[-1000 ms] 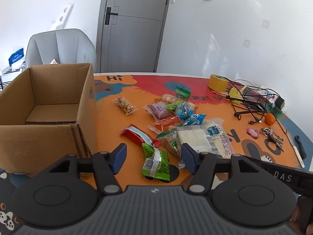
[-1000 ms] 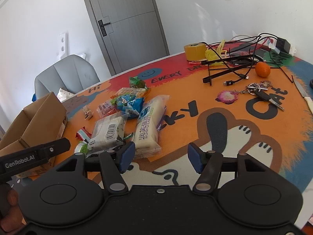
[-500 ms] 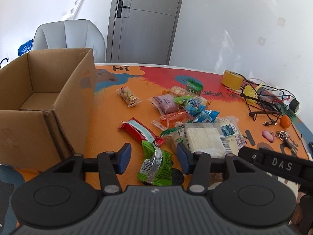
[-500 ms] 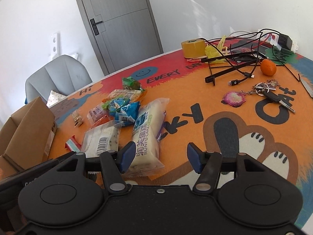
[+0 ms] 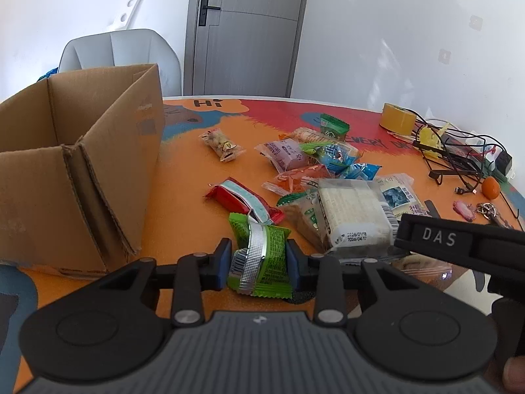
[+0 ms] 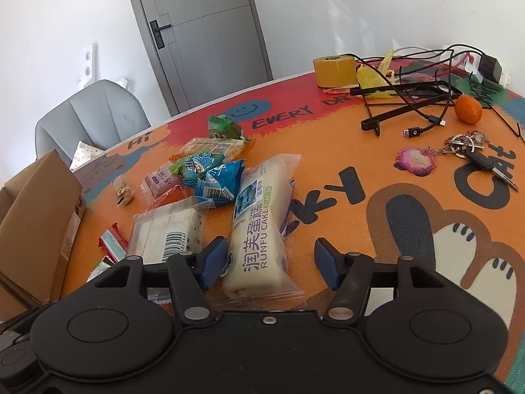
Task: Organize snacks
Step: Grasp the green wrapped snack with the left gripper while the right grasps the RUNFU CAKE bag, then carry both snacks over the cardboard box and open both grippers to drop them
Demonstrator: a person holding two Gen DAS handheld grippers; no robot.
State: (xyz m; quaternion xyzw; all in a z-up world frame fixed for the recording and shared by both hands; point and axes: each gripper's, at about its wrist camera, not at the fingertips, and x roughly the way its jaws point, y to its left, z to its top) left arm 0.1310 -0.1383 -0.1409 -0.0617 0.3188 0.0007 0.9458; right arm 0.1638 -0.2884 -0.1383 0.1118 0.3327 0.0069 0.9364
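A green snack packet (image 5: 262,239) with a silver strip lies on the orange table mat near the front edge. My left gripper (image 5: 258,259) is closing on it, and its blue pads touch both sides of the packet. Behind the packet lie a red packet (image 5: 242,198) and a clear-wrapped white cake (image 5: 351,213). An open cardboard box (image 5: 82,164) stands to the left. My right gripper (image 6: 269,256) is open. The near end of a long white cake packet (image 6: 259,229) lies between its fingers, close to the left pad (image 6: 213,256).
Several more small snack packets (image 6: 203,170) are piled mid-table. At the far right sit a tape roll (image 6: 333,70), tangled cables (image 6: 410,98), an orange (image 6: 468,108) and keys (image 6: 472,151). A grey chair (image 5: 121,49) stands behind the box.
My left gripper has sunk towards the green packet and its jaws have narrowed around it. My right gripper has slid left, over the end of the long cake packet, still open.
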